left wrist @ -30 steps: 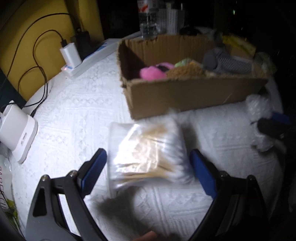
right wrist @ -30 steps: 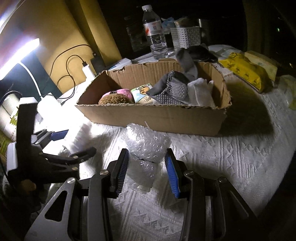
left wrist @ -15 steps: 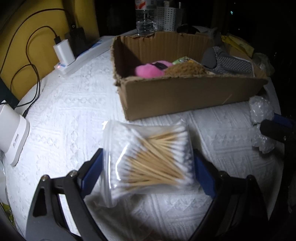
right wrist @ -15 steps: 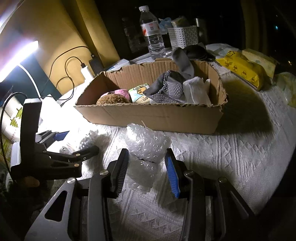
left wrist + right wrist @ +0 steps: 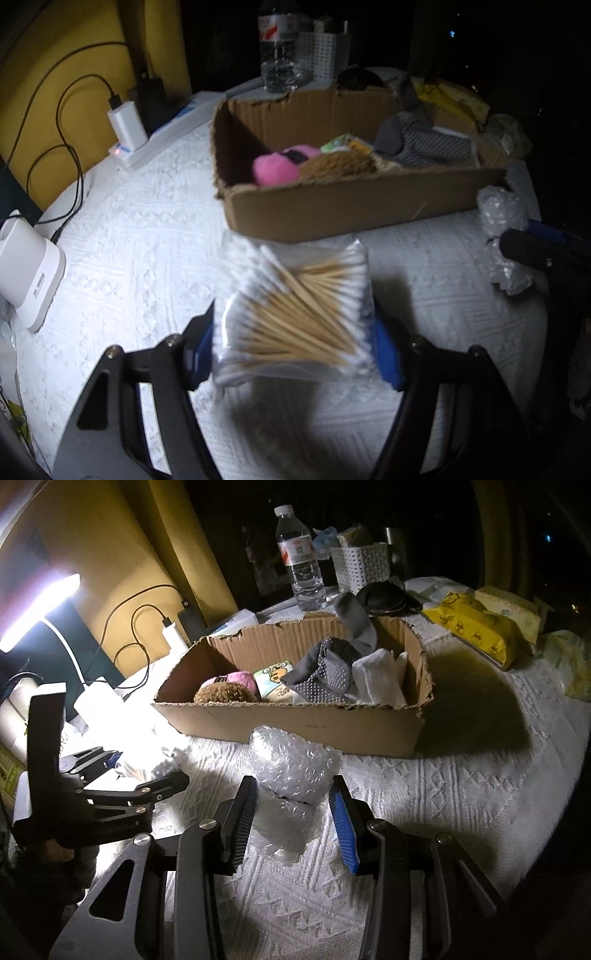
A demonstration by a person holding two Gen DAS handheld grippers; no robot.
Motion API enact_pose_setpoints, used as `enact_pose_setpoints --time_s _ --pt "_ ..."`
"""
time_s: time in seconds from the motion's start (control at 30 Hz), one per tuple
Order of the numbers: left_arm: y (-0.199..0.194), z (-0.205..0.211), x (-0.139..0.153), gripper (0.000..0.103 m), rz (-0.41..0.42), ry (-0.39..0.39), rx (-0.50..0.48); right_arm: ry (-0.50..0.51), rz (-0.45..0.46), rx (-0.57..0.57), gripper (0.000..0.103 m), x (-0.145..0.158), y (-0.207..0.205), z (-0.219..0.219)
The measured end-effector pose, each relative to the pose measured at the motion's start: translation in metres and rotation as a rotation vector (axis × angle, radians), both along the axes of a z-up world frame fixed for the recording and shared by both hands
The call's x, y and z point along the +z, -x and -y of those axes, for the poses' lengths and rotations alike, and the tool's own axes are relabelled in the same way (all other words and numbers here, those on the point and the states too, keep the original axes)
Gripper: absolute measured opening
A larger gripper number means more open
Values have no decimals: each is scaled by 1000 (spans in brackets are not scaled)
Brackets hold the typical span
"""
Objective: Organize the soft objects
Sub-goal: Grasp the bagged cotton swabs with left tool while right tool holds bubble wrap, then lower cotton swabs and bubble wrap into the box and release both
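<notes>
My left gripper (image 5: pixel 293 350) is shut on a clear bag of cotton swabs (image 5: pixel 295 310) and holds it above the white bedspread, in front of the cardboard box (image 5: pixel 351 206). My right gripper (image 5: pixel 293 818) is shut on a wad of bubble wrap (image 5: pixel 291 771), which also shows in the left wrist view (image 5: pixel 502 225). The box (image 5: pixel 295 723) holds a pink plush (image 5: pixel 280 166), a brown fuzzy item (image 5: pixel 225 694), a tissue pack (image 5: pixel 275 681), grey dotted socks (image 5: pixel 325 672) and white cloth (image 5: pixel 380 681).
A power strip with a charger (image 5: pixel 127 125) and cables lies at left. A white device (image 5: pixel 27 266) stands at the left edge. A water bottle (image 5: pixel 301 561), a white basket (image 5: pixel 362 566) and yellow wipe packs (image 5: pixel 476 626) sit behind the box.
My left gripper has closed on the bag of cotton swabs and lifted it off the bedspread toward the box. My right gripper keeps holding the bubble wrap, almost still.
</notes>
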State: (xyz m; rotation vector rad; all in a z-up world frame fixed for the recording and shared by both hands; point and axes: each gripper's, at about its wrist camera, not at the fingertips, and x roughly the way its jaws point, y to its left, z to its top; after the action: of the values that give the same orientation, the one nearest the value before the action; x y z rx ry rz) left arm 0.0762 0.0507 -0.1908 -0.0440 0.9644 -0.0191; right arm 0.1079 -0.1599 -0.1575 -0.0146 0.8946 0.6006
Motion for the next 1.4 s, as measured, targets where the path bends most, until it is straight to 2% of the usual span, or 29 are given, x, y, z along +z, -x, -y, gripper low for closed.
enact_pose_setpoints --time_s 0.4,0.87,1.1,1.4 --pt "5 22 40 71 70 22 -50 -18 44 -34 43 25 -5 22" --pt "-32 51 71 71 125 36 -75 -37 109 -45 43 56 -28 41" --pt "-62 67 73 71 130 38 -84 -48 115 -45 43 60 -48 47" --pt "-107 83 50 71 86 60 -80 -55 93 -61 42 52 -69 60"
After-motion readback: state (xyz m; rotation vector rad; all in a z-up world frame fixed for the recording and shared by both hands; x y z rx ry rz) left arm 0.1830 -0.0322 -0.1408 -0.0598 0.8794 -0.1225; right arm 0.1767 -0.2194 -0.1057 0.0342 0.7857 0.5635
